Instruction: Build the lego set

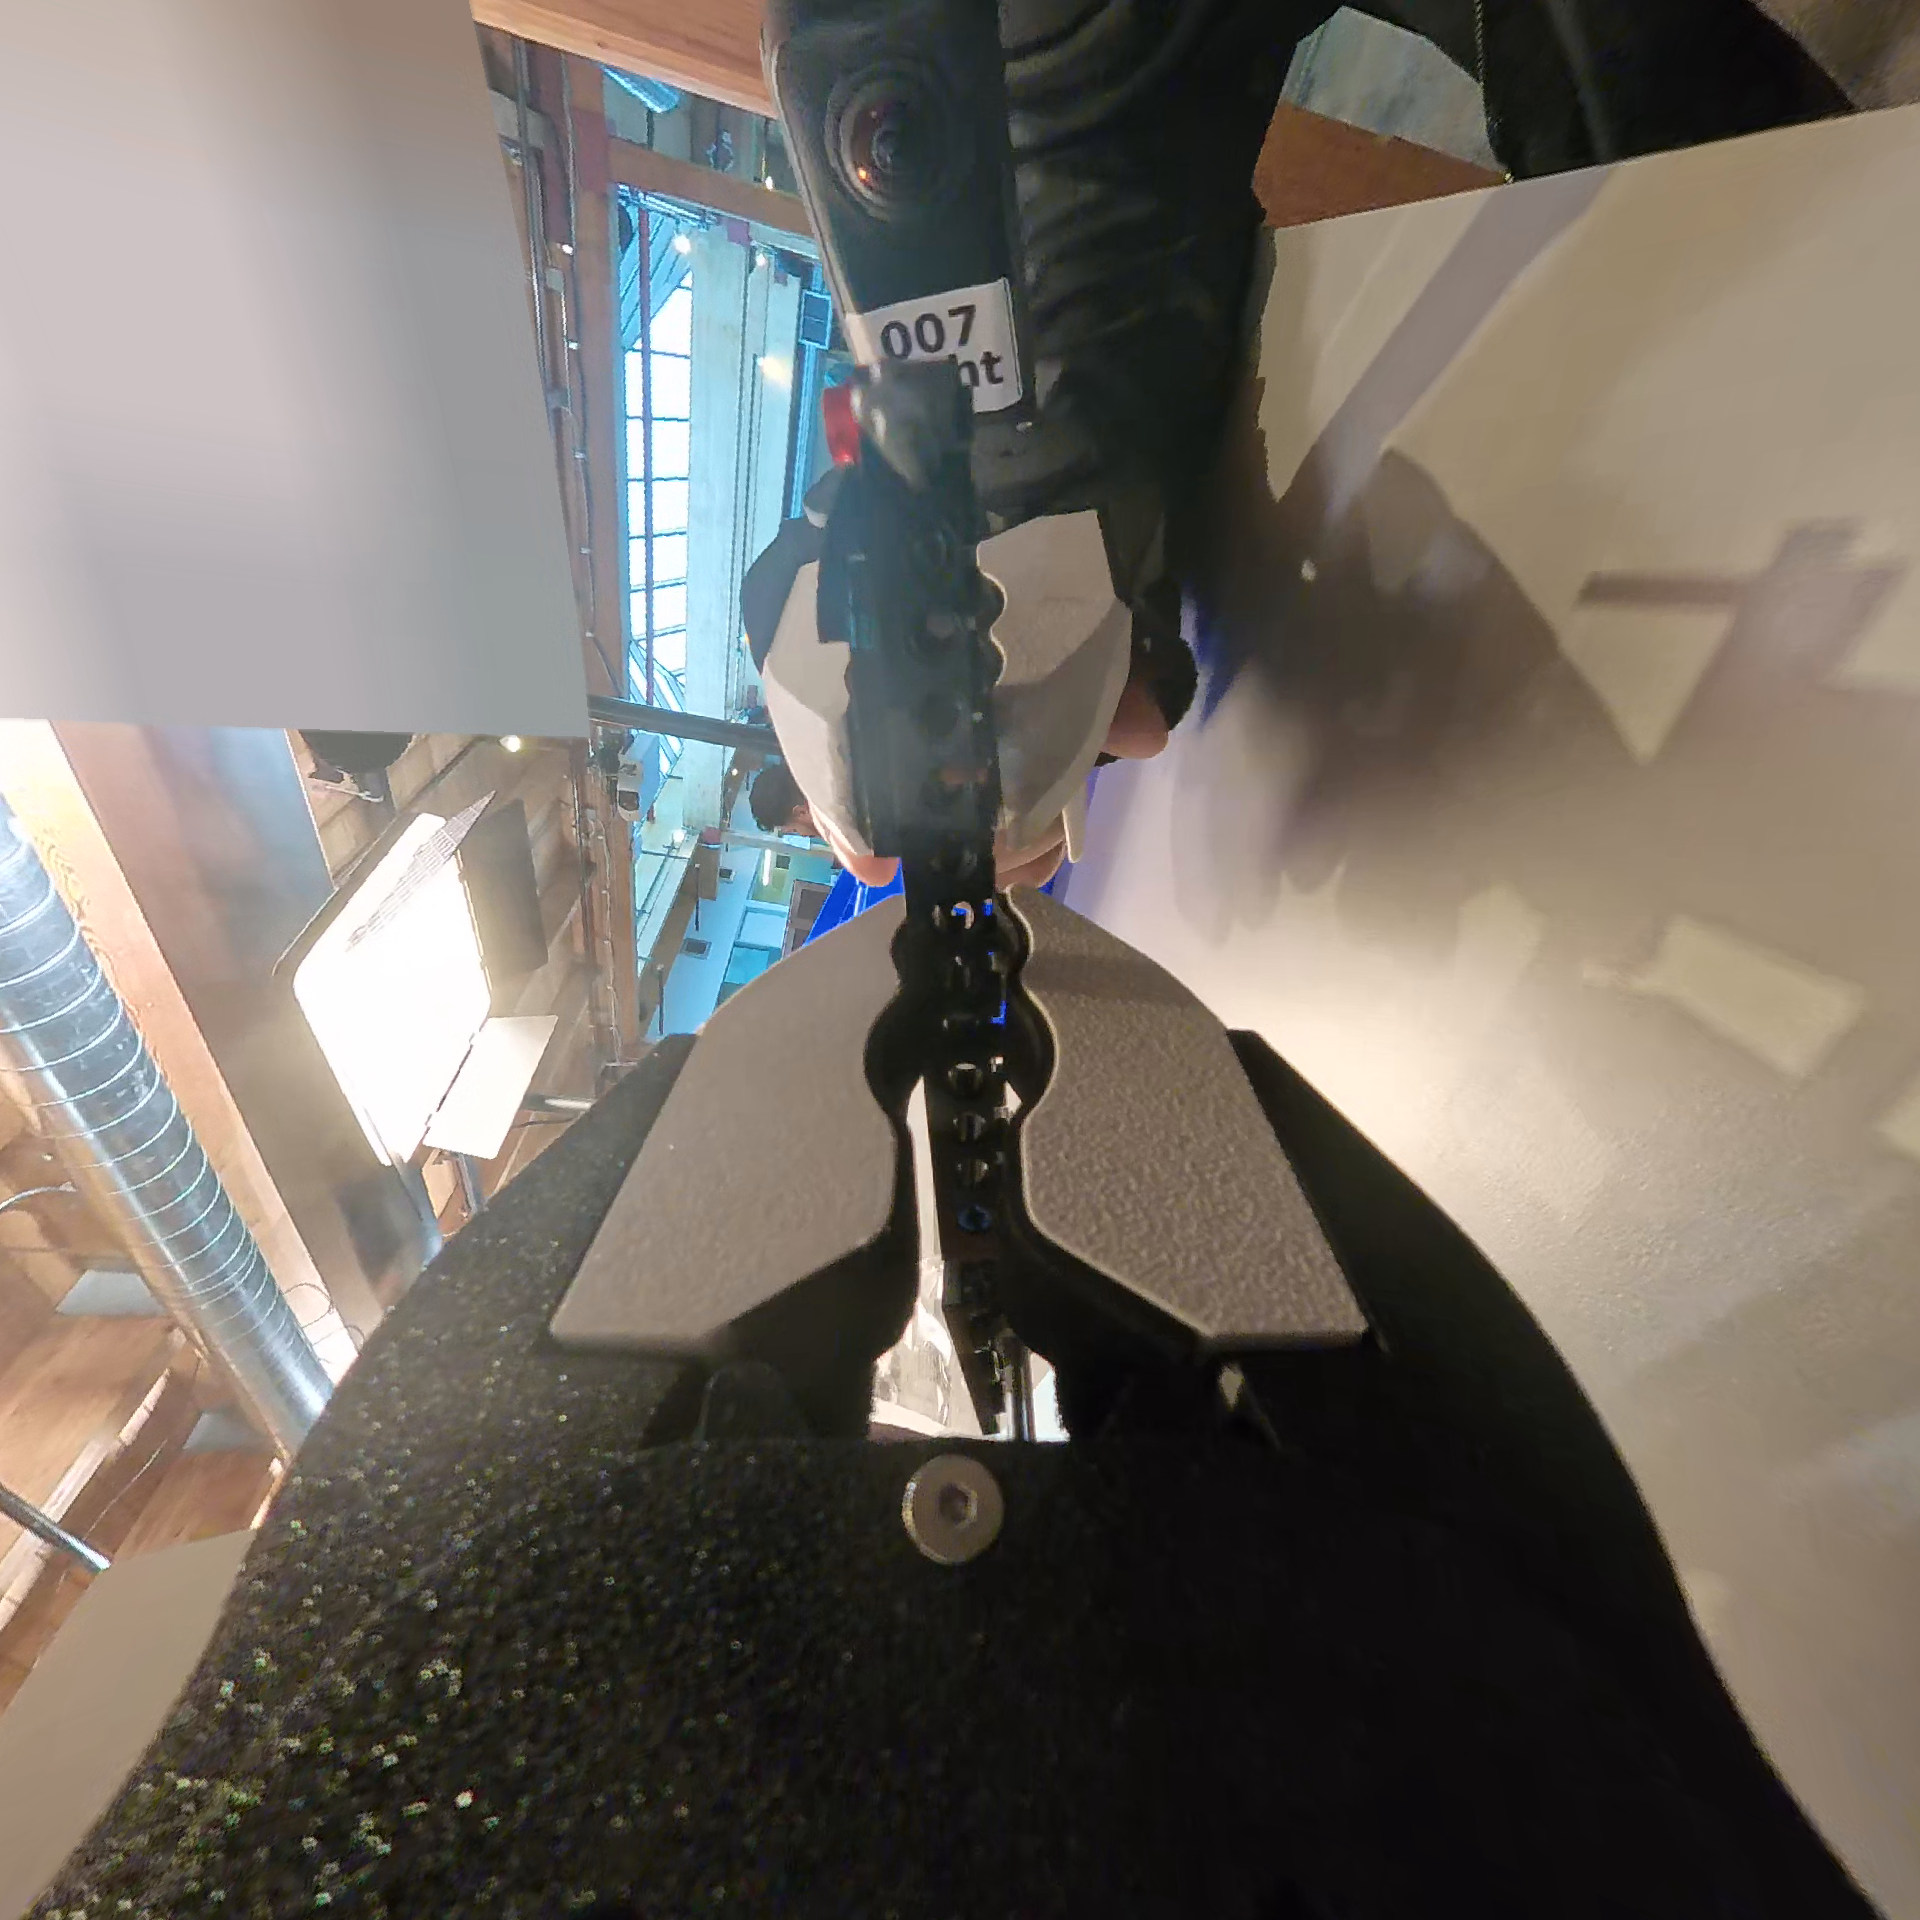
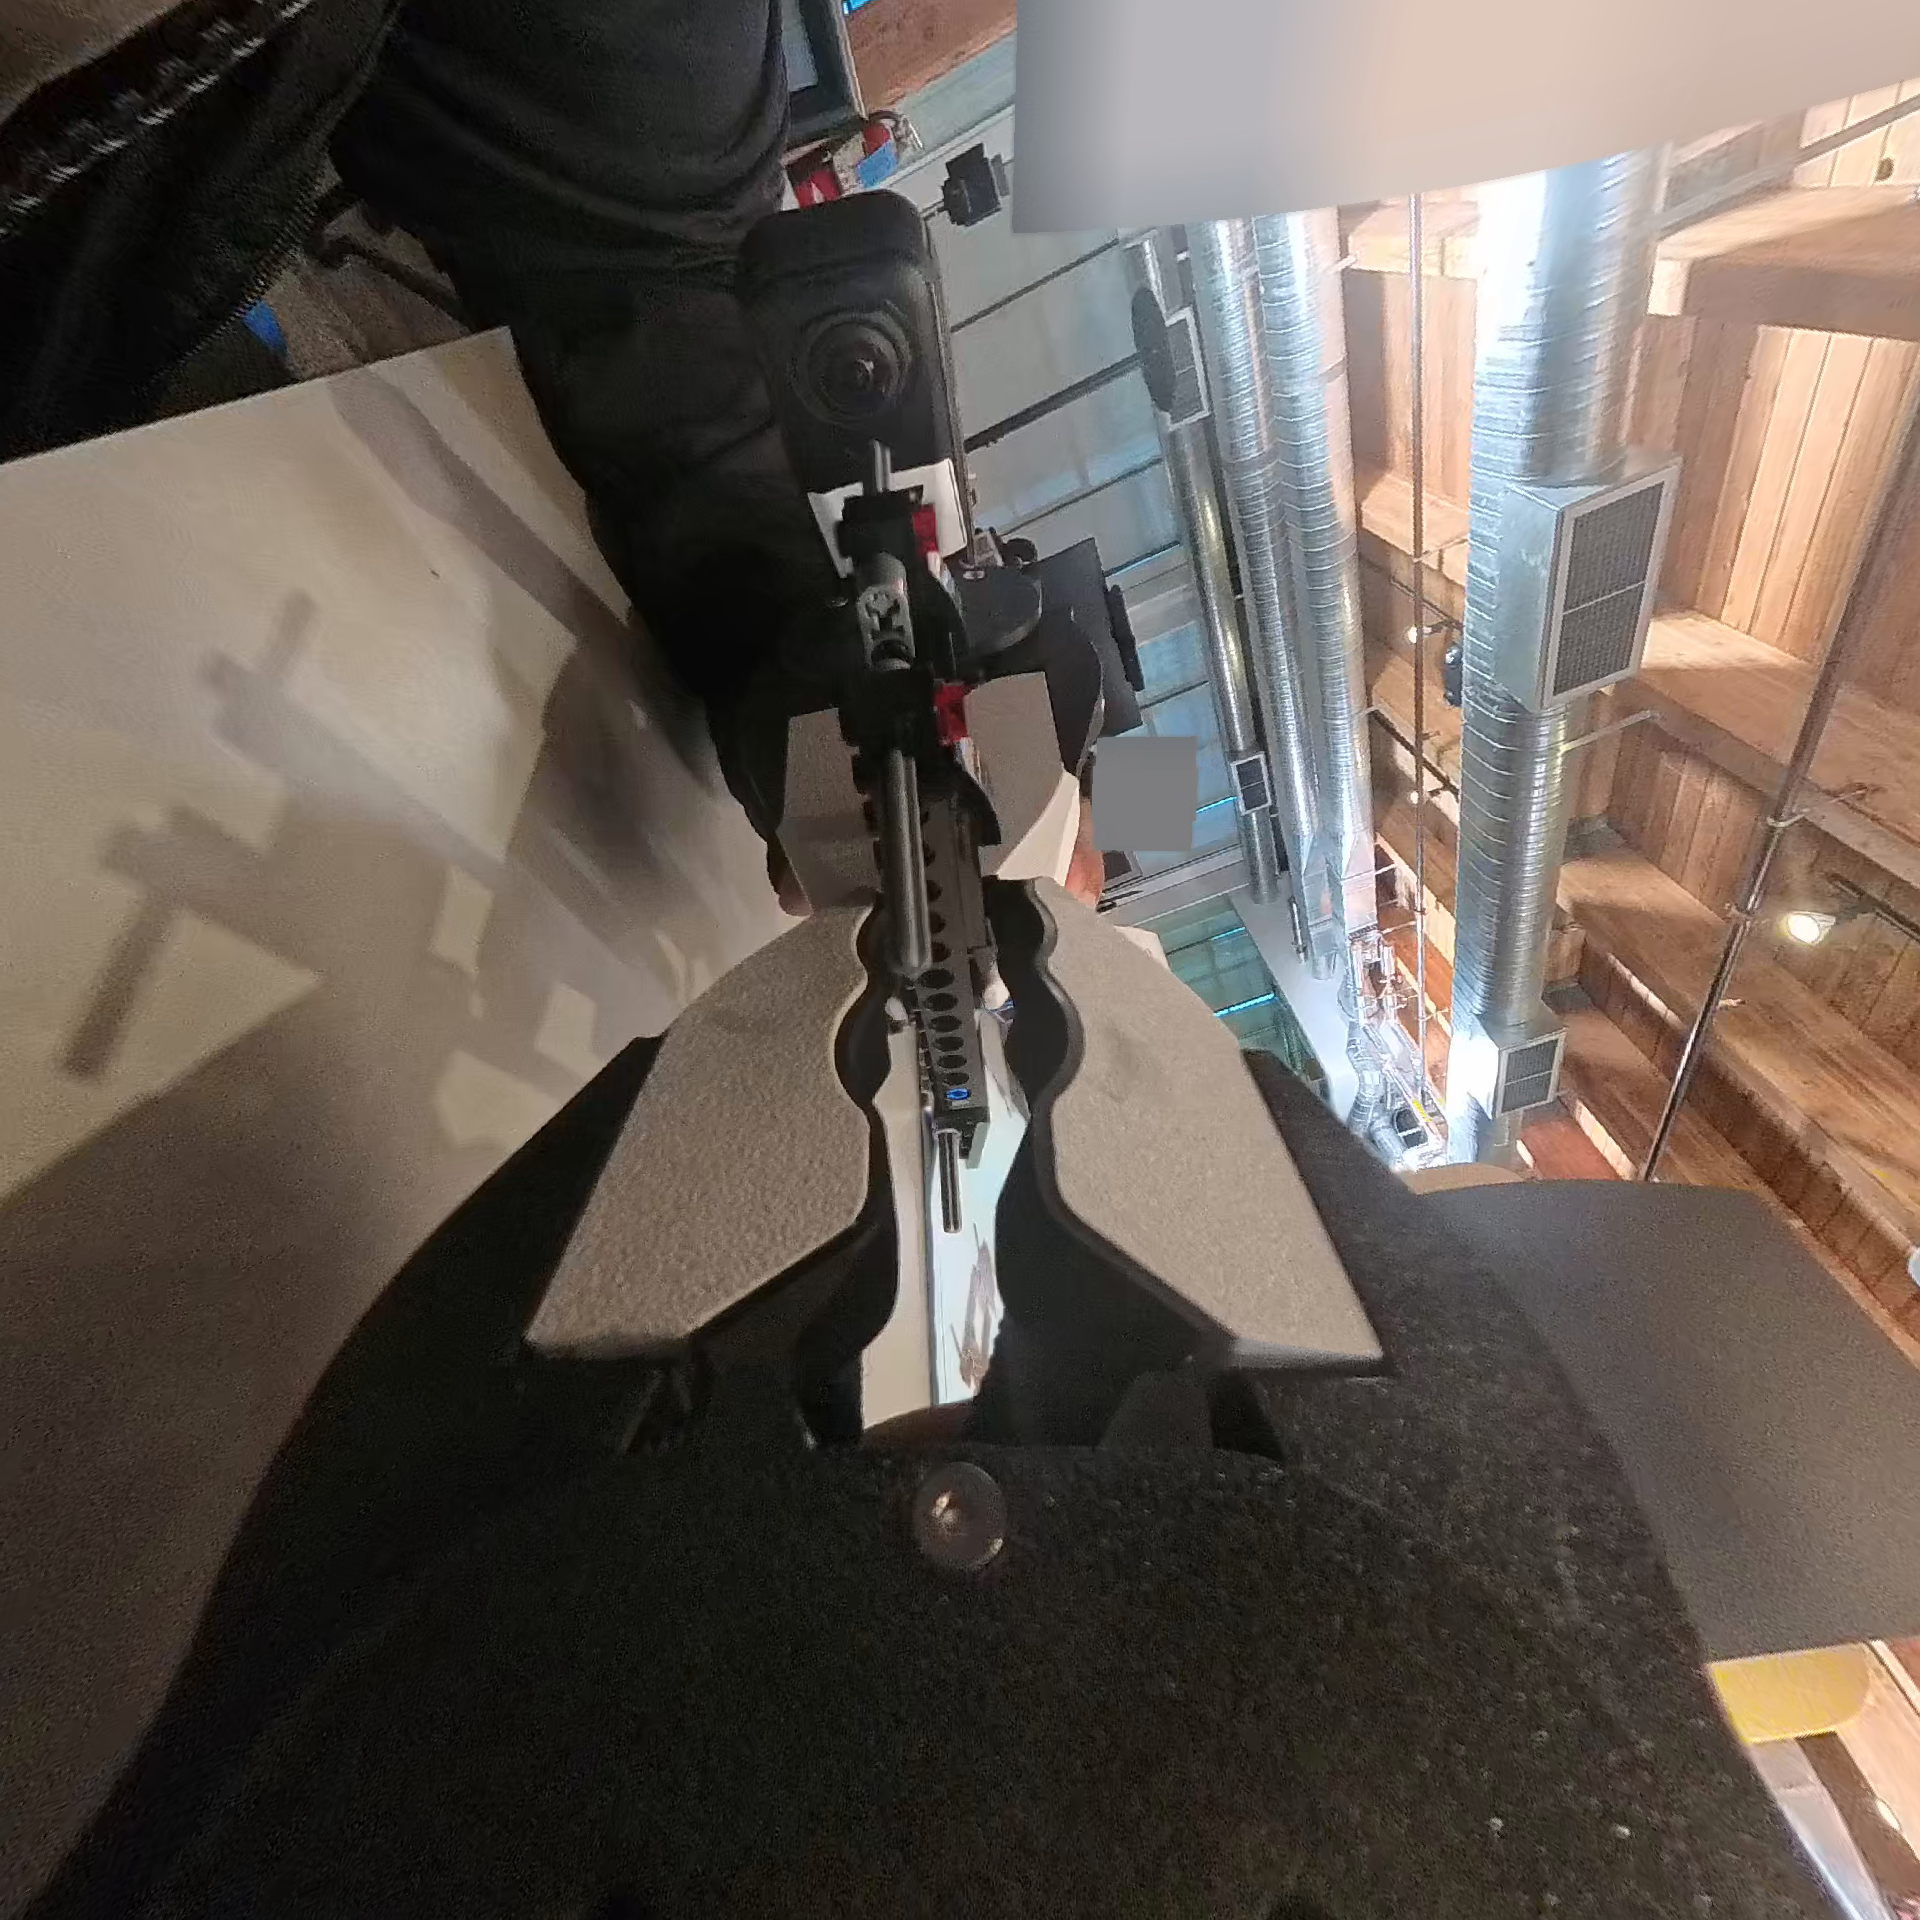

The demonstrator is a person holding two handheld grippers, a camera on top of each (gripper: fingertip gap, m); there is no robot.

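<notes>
Black perforated beam point(image 1: 961, 1049) lengthwise between both claws; clamped endwise.

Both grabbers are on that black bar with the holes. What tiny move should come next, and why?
Probably hold steady and straighten it. The left gripper pinches one end of the black bar and the right gripper closes around the other, so it hangs between them beside the white table.

Both wrist cameras rolled sideways, facing each other closely; share black perforated beam point(image 1: 940, 727).
</notes>
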